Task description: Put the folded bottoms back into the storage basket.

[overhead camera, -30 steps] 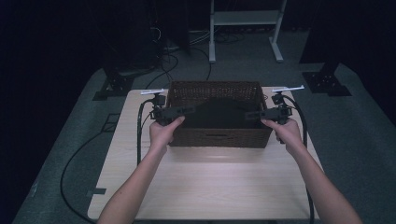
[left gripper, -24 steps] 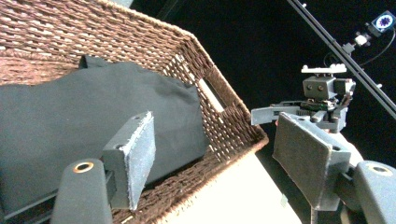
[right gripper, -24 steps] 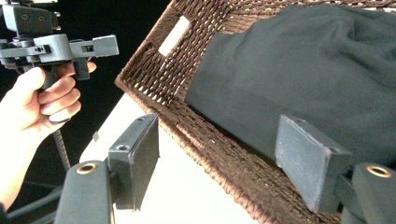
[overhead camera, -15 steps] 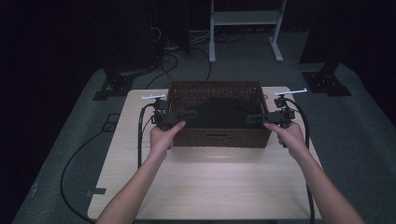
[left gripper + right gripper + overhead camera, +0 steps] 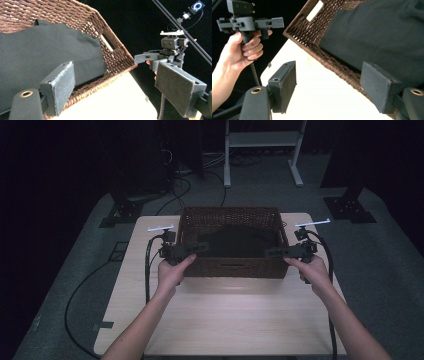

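Observation:
A brown wicker basket [image 5: 230,212] stands at the far middle of the pale table [image 5: 225,320], with a black cloth [image 5: 235,242] lying inside it. My left gripper [image 5: 197,247] points right over the basket's near-left corner. Its jaws have just been opening, and in the left gripper view [image 5: 117,87] they straddle the near wall [image 5: 112,72] without pressing on it, one pad over the cloth [image 5: 45,55]. My right gripper [image 5: 272,252] points left at the near-right corner. It stands open [image 5: 332,83] across the same rim [image 5: 337,67], apart from the cloth [image 5: 374,32].
Cables [image 5: 147,270] trail from both grippers down the table's sides. A white frame [image 5: 260,140] and dark stands [image 5: 350,207] are on the floor behind the table. Bare tabletop lies between the basket and the near edge.

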Motion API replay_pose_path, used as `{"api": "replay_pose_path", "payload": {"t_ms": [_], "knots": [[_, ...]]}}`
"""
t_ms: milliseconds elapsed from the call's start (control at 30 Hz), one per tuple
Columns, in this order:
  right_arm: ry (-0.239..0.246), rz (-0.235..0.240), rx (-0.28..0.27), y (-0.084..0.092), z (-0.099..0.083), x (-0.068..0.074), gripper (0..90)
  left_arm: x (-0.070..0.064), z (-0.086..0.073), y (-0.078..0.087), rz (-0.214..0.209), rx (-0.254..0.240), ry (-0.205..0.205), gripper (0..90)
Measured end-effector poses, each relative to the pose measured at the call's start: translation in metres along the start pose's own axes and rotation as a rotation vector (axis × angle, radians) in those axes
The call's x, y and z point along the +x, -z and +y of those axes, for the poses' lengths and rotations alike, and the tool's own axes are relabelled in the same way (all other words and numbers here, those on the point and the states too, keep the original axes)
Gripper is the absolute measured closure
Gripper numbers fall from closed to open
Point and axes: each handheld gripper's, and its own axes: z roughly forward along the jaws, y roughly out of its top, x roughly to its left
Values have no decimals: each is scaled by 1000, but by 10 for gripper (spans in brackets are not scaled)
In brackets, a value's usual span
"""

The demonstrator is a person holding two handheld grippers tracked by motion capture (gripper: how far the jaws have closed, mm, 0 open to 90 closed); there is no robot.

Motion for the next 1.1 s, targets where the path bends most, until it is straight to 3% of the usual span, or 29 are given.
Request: {"api": "replay_pose_path", "payload": {"t_ms": [433,1100], "knots": [[15,33,15,-3,-14,8,279,-6,-12,11,-13,-6,-14,123],[0,61,3,4,-38,5,280,-13,-32,18,-20,3,-37,108]]}}
